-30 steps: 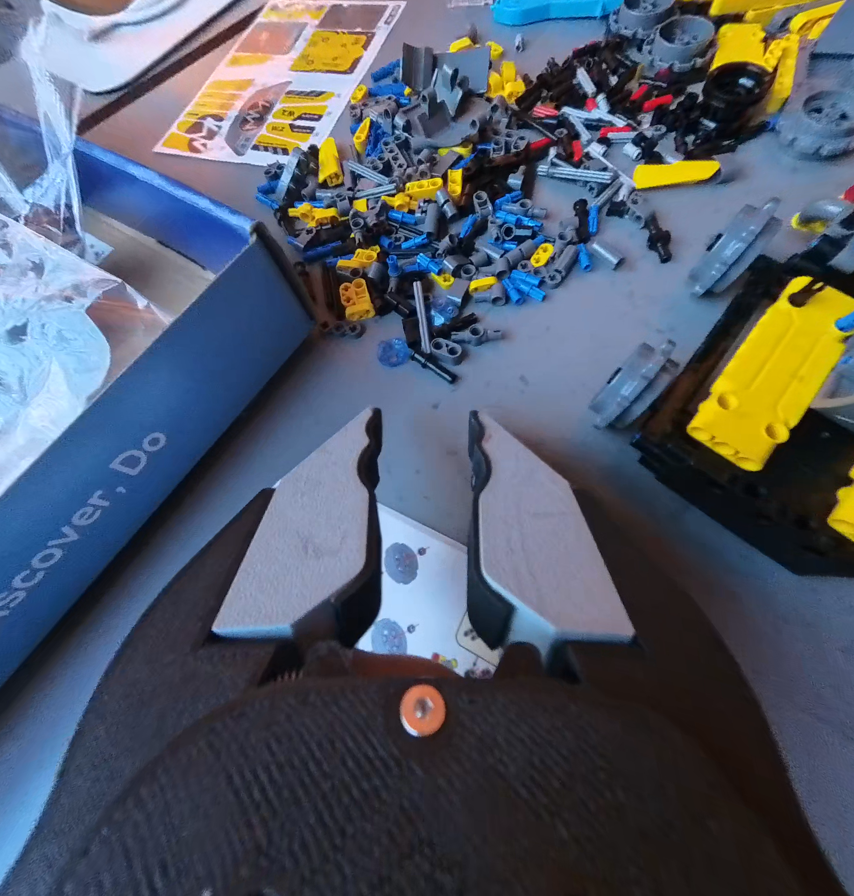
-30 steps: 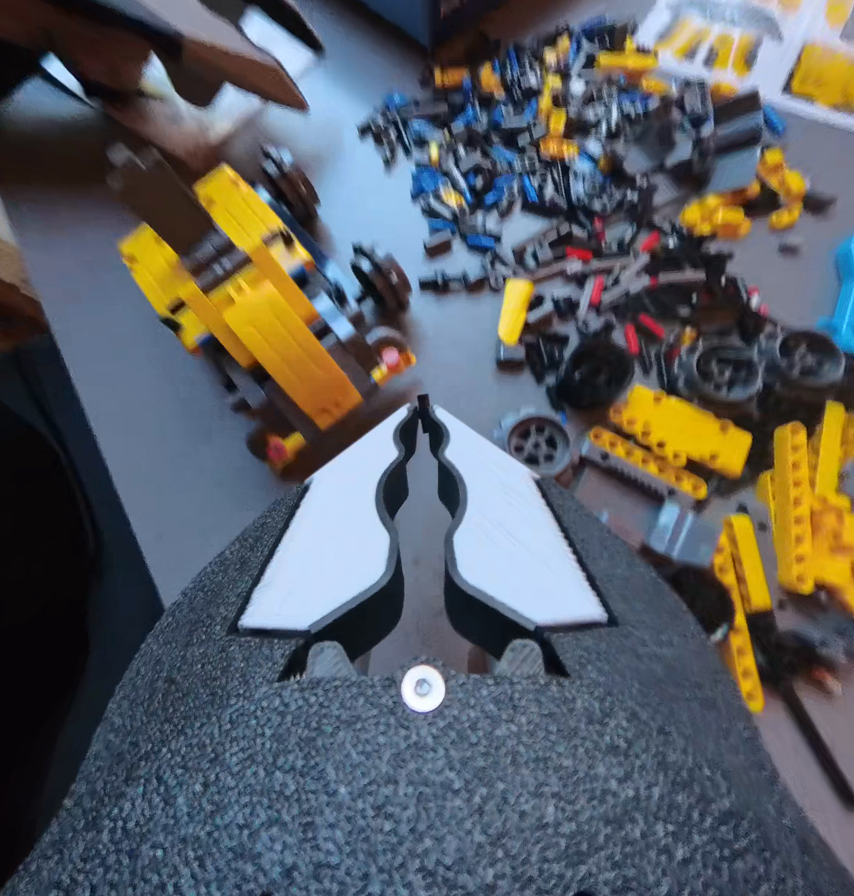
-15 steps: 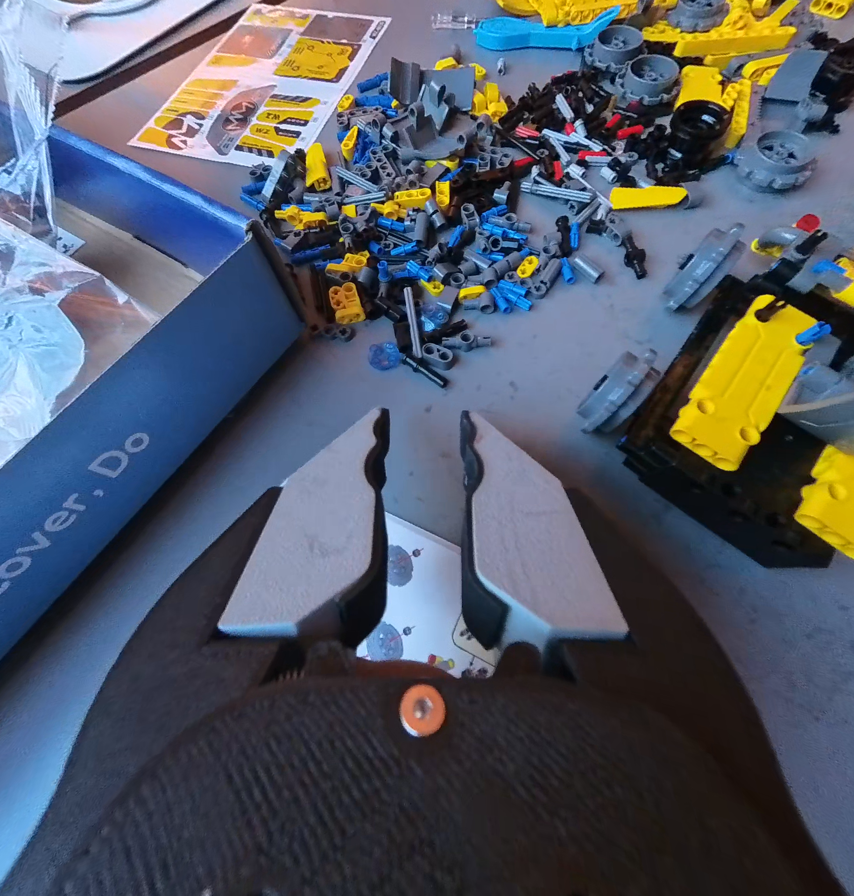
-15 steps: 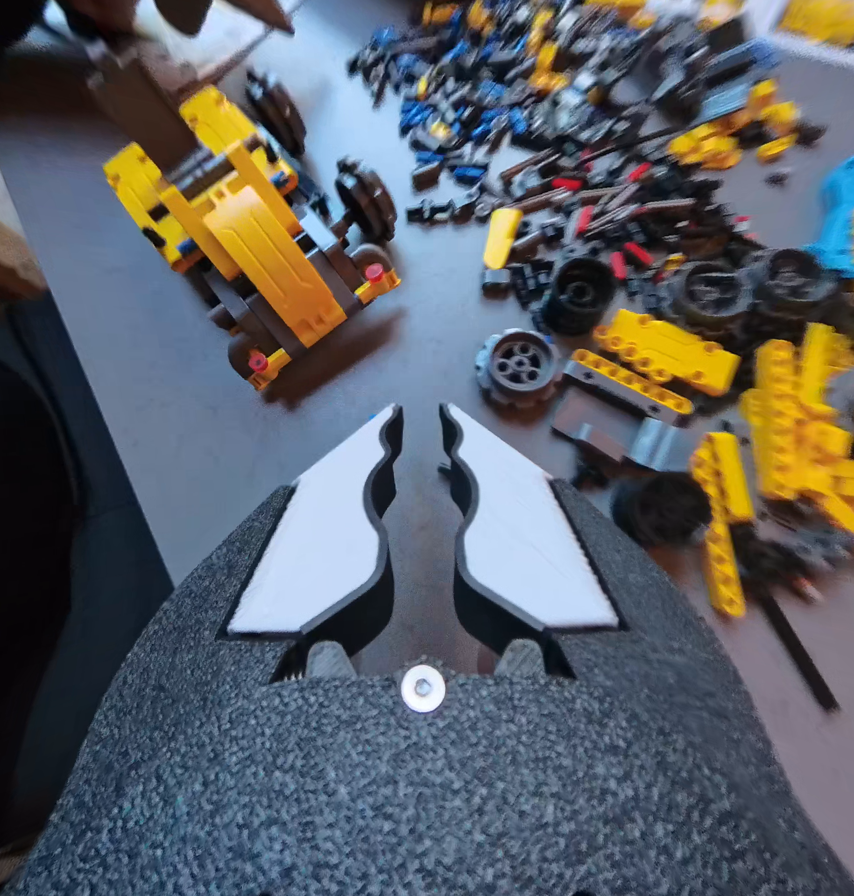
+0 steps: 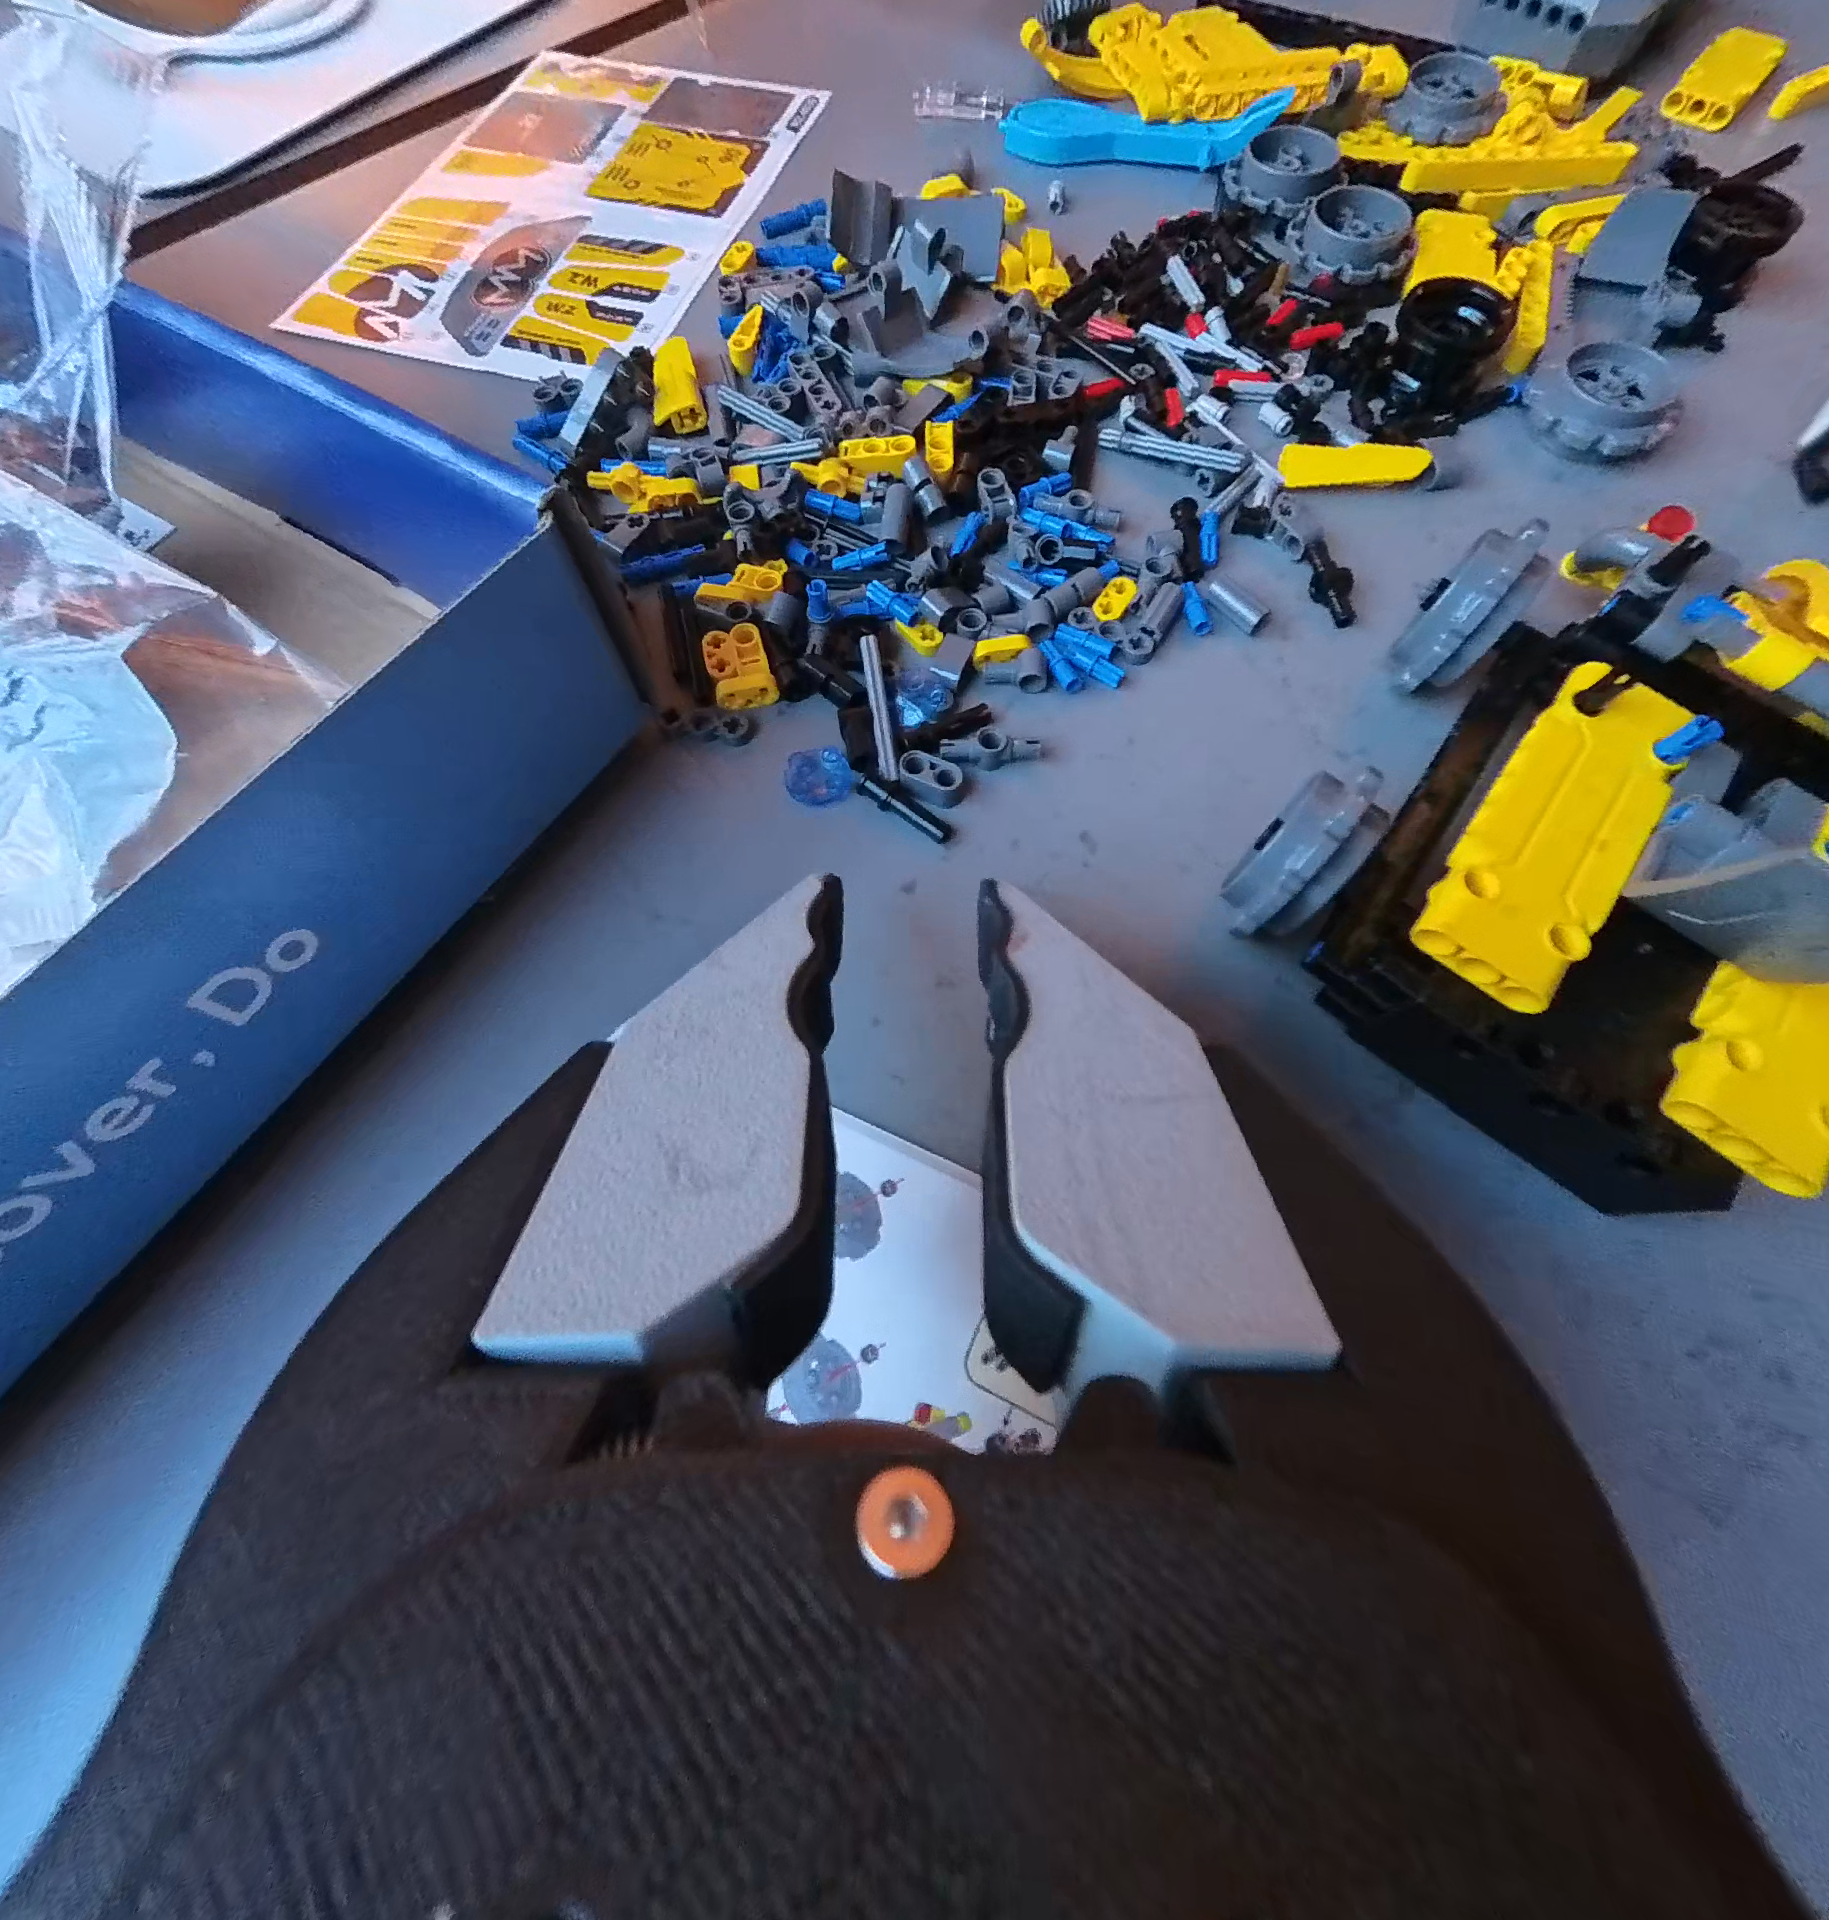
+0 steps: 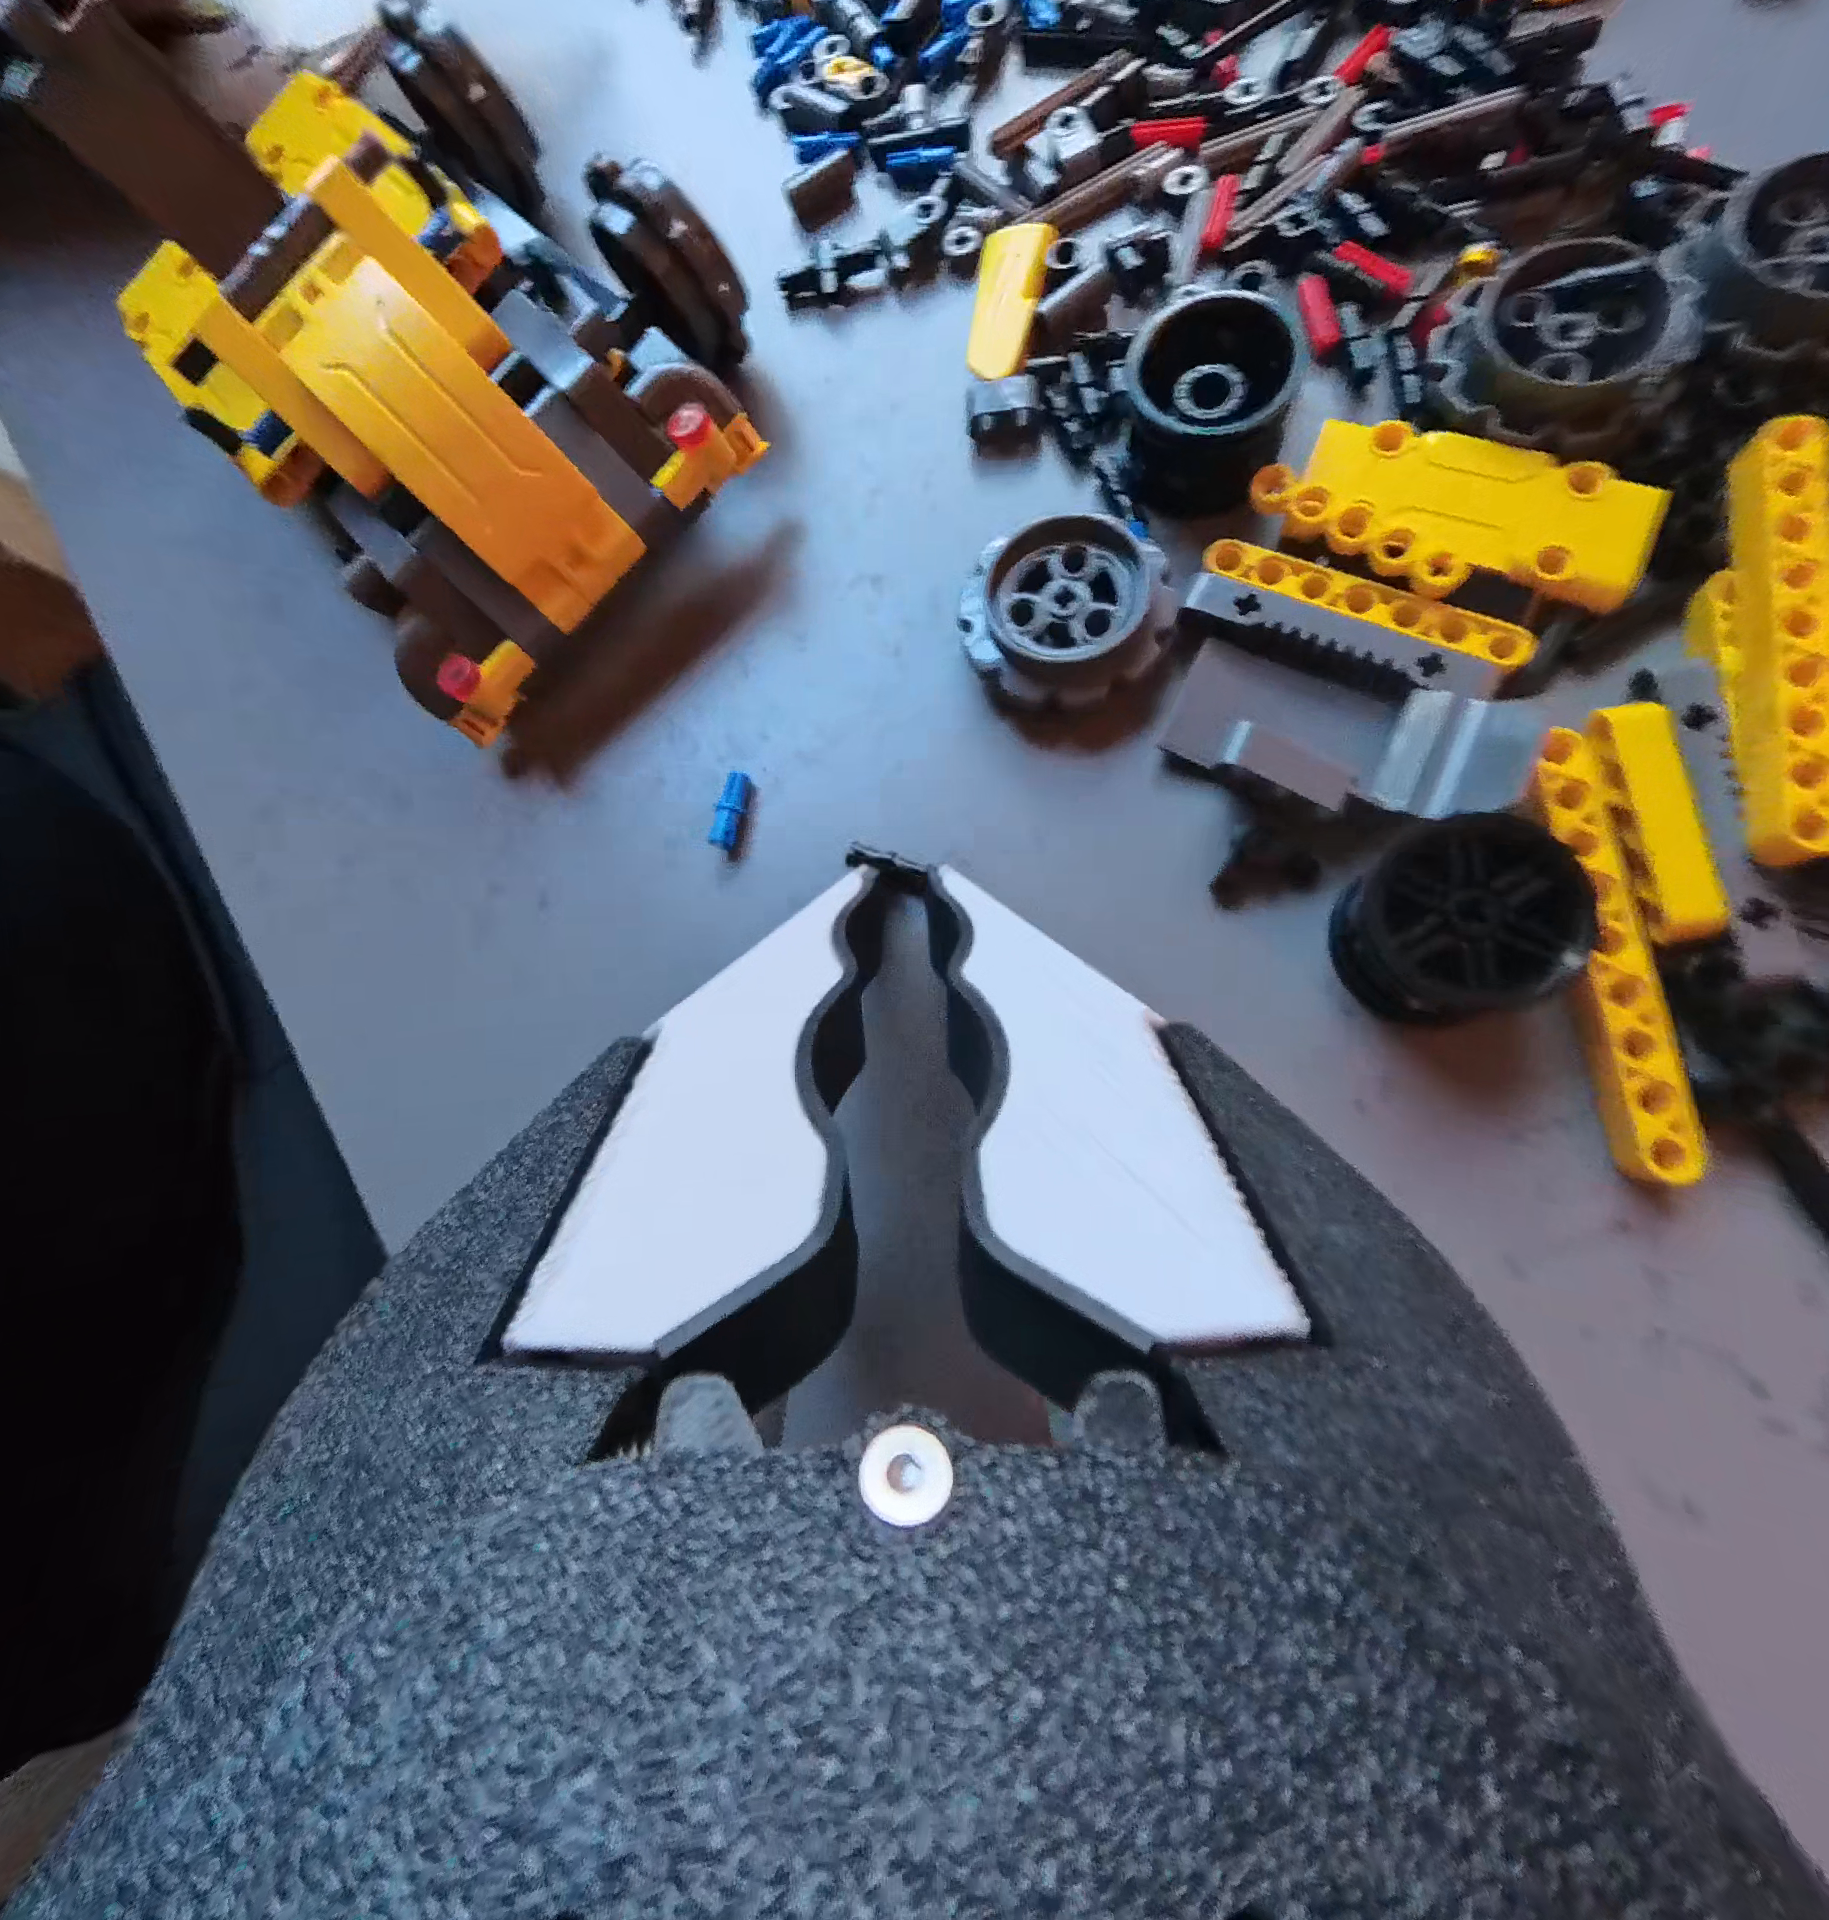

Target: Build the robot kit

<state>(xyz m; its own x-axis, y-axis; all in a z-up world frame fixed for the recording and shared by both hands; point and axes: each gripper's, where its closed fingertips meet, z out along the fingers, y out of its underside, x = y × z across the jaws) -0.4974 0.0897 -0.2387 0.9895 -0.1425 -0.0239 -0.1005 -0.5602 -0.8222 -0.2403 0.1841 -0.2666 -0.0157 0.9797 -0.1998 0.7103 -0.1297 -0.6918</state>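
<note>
Two grippers, mine: my left gripper (image 5: 908, 914) hangs with fingers apart and empty over the grey table (image 5: 1149, 821), blue box (image 5: 297, 883) at its left; my right gripper (image 6: 892, 871) pinches a small black piece (image 6: 886, 858), blue pin (image 6: 729, 811) just beside.

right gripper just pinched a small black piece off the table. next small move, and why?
Probably lift it a little, straight up. The right gripper is shut on a small black pin at its very tips, low over the table, and a loose blue pin lies close by. The left gripper is open and empty.
</note>
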